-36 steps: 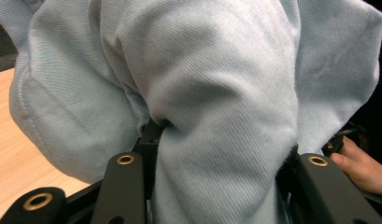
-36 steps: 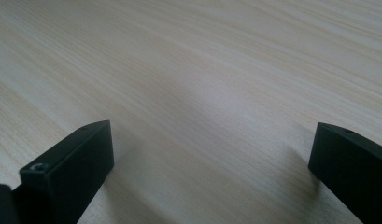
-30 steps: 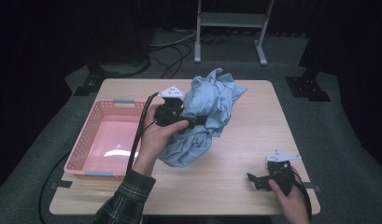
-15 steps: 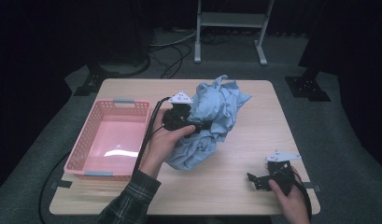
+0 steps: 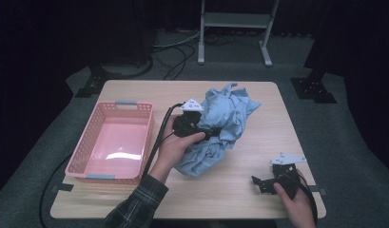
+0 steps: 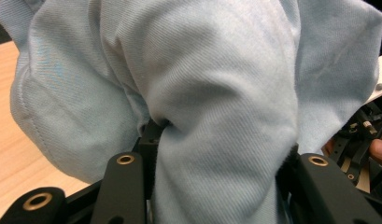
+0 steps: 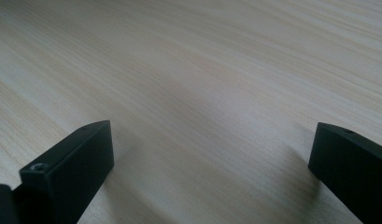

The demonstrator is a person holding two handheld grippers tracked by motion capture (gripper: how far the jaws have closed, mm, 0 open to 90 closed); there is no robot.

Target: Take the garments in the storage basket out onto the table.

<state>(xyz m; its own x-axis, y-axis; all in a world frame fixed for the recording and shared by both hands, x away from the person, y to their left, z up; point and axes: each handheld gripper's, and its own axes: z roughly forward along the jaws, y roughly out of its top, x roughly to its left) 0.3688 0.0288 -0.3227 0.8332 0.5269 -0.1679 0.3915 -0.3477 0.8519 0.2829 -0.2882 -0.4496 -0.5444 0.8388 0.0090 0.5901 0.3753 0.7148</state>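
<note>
Left gripper [image 5: 212, 132]: is pinching a thick fold of the light-blue garment [image 5: 220, 124]; in the left gripper view the cloth [image 6: 202, 93] is bulging between both jaws.
Right gripper [image 5: 268, 183]: is resting on the table [image 5: 277, 109] at about 4 o'clock, jaws spread wide over bare wood, holding nothing.
Garment position: is lying bunched at table centre, its far end toward 12 o'clock.
Pink basket [image 5: 82, 147]: is sitting empty at 9 o'clock, just beside the left hand [image 5: 175, 147].
Progress, as judged: grasp is secured; transfer to the basket, if intended, is not yet done.
</note>
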